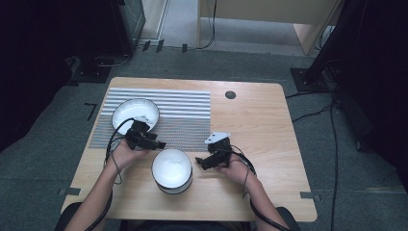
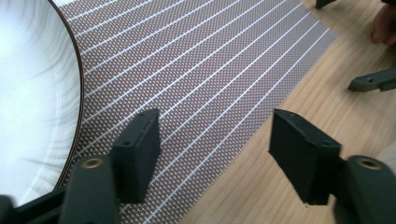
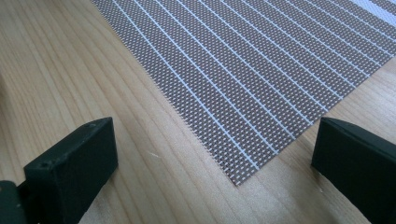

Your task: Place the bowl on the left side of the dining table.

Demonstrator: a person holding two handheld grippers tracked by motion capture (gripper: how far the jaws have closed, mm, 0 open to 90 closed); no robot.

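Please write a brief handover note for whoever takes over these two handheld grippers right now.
Left gripper: jaws apart, nothing between them, above the woven striped placemat, beside the white shallow bowl with a dark rim that sits on the mat.
Right gripper: open, empty, low over the light wooden table at the mat's near corner.
White deep bowl: on bare wood between the hands, off the mat.
Done: one bowl is on the mat.
Left: probably moving the deep bowl onto the mat; neither gripper touches it.

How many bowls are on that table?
2. One white bowl sits on the striped placemat at the far left; the other white bowl stands on the bare wooden table, near the front edge between the person's hands.
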